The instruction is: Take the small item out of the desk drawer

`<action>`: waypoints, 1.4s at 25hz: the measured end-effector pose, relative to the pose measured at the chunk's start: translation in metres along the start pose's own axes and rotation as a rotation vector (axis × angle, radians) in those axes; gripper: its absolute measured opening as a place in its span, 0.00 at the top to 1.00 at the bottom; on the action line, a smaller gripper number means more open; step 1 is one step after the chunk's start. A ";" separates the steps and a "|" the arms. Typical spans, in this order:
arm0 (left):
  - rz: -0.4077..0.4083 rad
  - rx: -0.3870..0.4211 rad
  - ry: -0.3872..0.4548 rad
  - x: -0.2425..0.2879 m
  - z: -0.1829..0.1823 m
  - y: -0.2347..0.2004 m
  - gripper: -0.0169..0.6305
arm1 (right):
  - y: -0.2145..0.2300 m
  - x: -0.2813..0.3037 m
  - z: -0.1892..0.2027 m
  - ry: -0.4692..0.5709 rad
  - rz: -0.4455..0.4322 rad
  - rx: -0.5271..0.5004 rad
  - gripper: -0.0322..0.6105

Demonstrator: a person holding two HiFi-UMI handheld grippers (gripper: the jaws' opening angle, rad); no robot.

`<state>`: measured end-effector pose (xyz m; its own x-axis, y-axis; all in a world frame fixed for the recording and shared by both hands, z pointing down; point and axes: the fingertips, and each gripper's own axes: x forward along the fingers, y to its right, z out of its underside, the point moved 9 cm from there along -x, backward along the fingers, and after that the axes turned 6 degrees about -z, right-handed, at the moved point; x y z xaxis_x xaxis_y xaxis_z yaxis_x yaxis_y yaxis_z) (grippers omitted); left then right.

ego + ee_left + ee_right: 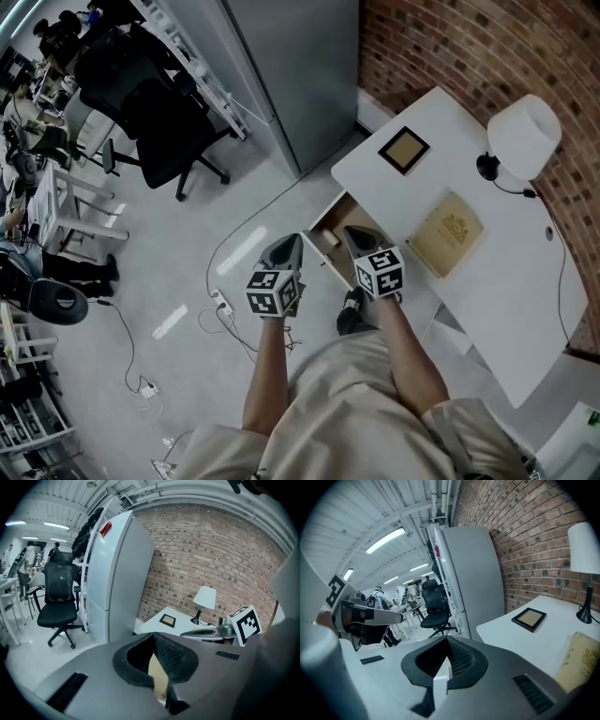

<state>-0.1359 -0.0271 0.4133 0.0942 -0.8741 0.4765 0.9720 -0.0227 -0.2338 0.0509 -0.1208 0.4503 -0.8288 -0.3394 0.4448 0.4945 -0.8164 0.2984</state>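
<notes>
The white desk (497, 291) has its drawer (322, 222) pulled out, showing a tan inside. A small pale item (329, 238) lies in the drawer. Both grippers hover above the drawer's front, pointing at it. My left gripper (289, 246) is just left of the drawer, jaws shut with nothing held; in the left gripper view (153, 637) only the tan drawer shows under the closed tips. My right gripper (354, 236) hangs over the drawer's near end, also shut and empty (447, 639). The other gripper's marker cube (245, 623) shows at the right.
On the desk stand a white lamp (523, 136), a dark picture frame (404, 150) and a tan book (446, 234). A tall grey cabinet (291, 75) stands beside the desk. A black office chair (159, 112) and floor cables (220, 305) lie to the left.
</notes>
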 end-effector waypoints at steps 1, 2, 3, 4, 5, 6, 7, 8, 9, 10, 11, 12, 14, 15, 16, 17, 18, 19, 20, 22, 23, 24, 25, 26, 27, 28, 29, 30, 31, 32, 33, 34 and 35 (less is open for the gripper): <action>0.002 0.009 -0.009 0.007 0.000 -0.001 0.95 | 0.004 0.005 -0.002 -0.007 -0.006 -0.005 0.91; 0.001 0.014 -0.016 0.013 0.000 -0.003 0.95 | 0.008 0.010 -0.004 -0.012 -0.011 -0.010 0.91; -0.001 0.016 -0.022 0.018 -0.001 -0.004 0.95 | 0.011 0.015 -0.006 -0.016 -0.016 -0.012 0.91; -0.004 0.015 -0.026 0.022 -0.001 -0.006 0.95 | 0.015 0.019 -0.007 -0.019 -0.020 -0.012 0.91; -0.007 0.012 -0.030 0.025 0.000 -0.007 0.95 | 0.018 0.023 -0.009 -0.022 -0.023 -0.011 0.91; -0.012 0.008 -0.032 0.027 0.001 -0.010 0.95 | 0.021 0.027 -0.009 -0.024 -0.026 -0.007 0.91; -0.020 0.006 -0.035 0.028 0.003 -0.013 0.95 | 0.023 0.031 -0.010 -0.025 -0.028 -0.003 0.91; -0.031 0.007 -0.038 0.027 0.004 -0.017 0.95 | 0.025 0.034 -0.009 -0.028 -0.031 0.001 0.91; -0.046 0.007 -0.043 0.026 0.007 -0.022 0.95 | 0.025 0.037 -0.007 -0.033 -0.035 0.004 0.91; -0.062 0.003 -0.049 0.023 0.011 -0.027 0.95 | 0.025 0.040 -0.005 -0.043 -0.041 0.007 0.91; -0.080 -0.005 -0.055 0.020 0.015 -0.033 0.95 | 0.024 0.043 -0.001 -0.054 -0.047 0.009 0.91; -0.099 -0.014 -0.060 0.016 0.019 -0.040 0.95 | 0.023 0.046 0.002 -0.066 -0.052 0.012 0.91; -0.131 -0.030 -0.073 0.009 0.027 -0.054 0.95 | 0.020 0.052 0.009 -0.086 -0.058 0.021 0.91; -0.143 -0.039 -0.080 0.006 0.030 -0.060 0.95 | 0.019 0.055 0.012 -0.096 -0.060 0.023 0.91; -0.151 -0.047 -0.086 0.004 0.033 -0.066 0.95 | 0.017 0.058 0.015 -0.106 -0.062 0.023 0.91; -0.156 -0.055 -0.093 0.003 0.035 -0.071 0.95 | 0.016 0.061 0.018 -0.117 -0.063 0.023 0.91; -0.158 -0.060 -0.100 0.004 0.037 -0.075 0.95 | 0.015 0.065 0.021 -0.127 -0.064 0.024 0.91; -0.155 -0.061 -0.107 0.007 0.038 -0.079 0.95 | 0.015 0.068 0.023 -0.135 -0.065 0.025 0.91; -0.147 -0.058 -0.115 0.012 0.038 -0.083 0.95 | 0.017 0.073 0.023 -0.142 -0.063 0.028 0.91; -0.123 -0.041 -0.130 0.025 0.033 -0.087 0.95 | 0.023 0.082 0.023 -0.152 -0.054 0.037 0.91; -0.110 -0.033 -0.135 0.030 0.029 -0.087 0.95 | 0.024 0.087 0.022 -0.156 -0.050 0.040 0.91; -0.097 -0.027 -0.136 0.034 0.026 -0.088 0.95 | 0.025 0.091 0.022 -0.161 -0.049 0.042 0.91; -0.085 -0.024 -0.136 0.038 0.023 -0.089 0.95 | 0.026 0.096 0.022 -0.168 -0.049 0.042 0.91; -0.073 -0.024 -0.139 0.044 0.022 -0.091 0.95 | 0.027 0.101 0.023 -0.177 -0.049 0.041 0.91; -0.061 -0.027 -0.144 0.049 0.022 -0.091 0.95 | 0.028 0.105 0.025 -0.187 -0.046 0.042 0.91; -0.048 -0.033 -0.151 0.055 0.023 -0.092 0.95 | 0.030 0.110 0.027 -0.197 -0.043 0.046 0.91; -0.034 -0.039 -0.159 0.062 0.025 -0.092 0.95 | 0.033 0.114 0.029 -0.208 -0.039 0.052 0.91; -0.021 -0.047 -0.168 0.068 0.027 -0.093 0.95 | 0.036 0.119 0.032 -0.219 -0.035 0.059 0.91; -0.010 -0.055 -0.177 0.074 0.030 -0.093 0.95 | 0.040 0.123 0.035 -0.231 -0.032 0.066 0.91; 0.000 -0.060 -0.186 0.079 0.033 -0.093 0.95 | 0.043 0.126 0.039 -0.243 -0.030 0.071 0.91; 0.007 -0.060 -0.195 0.084 0.036 -0.093 0.95 | 0.046 0.128 0.043 -0.255 -0.030 0.077 0.91; 0.014 -0.055 -0.205 0.089 0.039 -0.092 0.95 | 0.048 0.131 0.047 -0.267 -0.031 0.081 0.91; 0.019 -0.048 -0.215 0.093 0.042 -0.093 0.95 | 0.050 0.134 0.051 -0.278 -0.036 0.085 0.91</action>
<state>-0.2083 -0.0858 0.5143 0.1611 -0.7511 0.6402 0.9588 -0.0347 -0.2820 -0.0220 -0.1830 0.5674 -0.7485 -0.1607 0.6433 0.4962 -0.7794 0.3826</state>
